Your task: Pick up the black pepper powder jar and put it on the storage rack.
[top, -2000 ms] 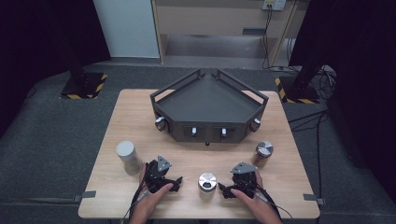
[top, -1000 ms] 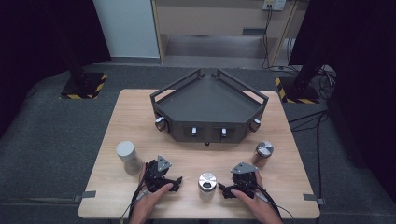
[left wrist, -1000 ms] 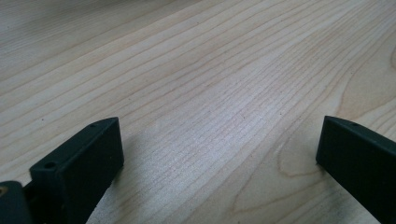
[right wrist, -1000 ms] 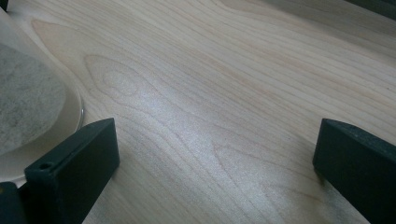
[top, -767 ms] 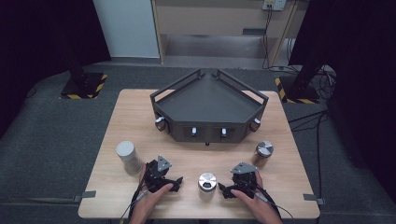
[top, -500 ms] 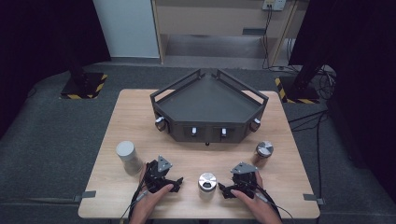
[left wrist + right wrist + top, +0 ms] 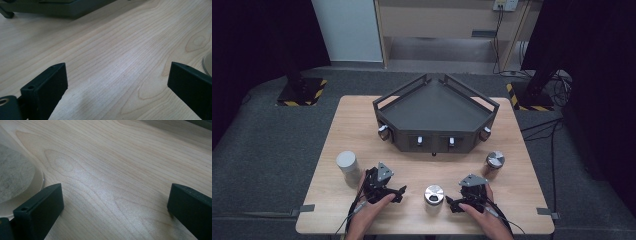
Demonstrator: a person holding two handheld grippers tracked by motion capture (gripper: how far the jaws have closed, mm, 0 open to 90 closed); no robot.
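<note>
Resting low on the wooden table (image 7: 337,120) with jaws spread wide and nothing between them: left gripper (image 7: 398,192) and right gripper (image 7: 451,204). Flanking the middle metal cylinder (image 7: 433,196), standing upright between both, near the front edge. Apparently pre-grasp; next, probably sliding one gripper sideways until the jaws straddle it, then closing.

Pale matt wood table (image 7: 362,120); shiny metal cylinder (image 7: 433,195), matt black tray (image 7: 437,107)
</note>
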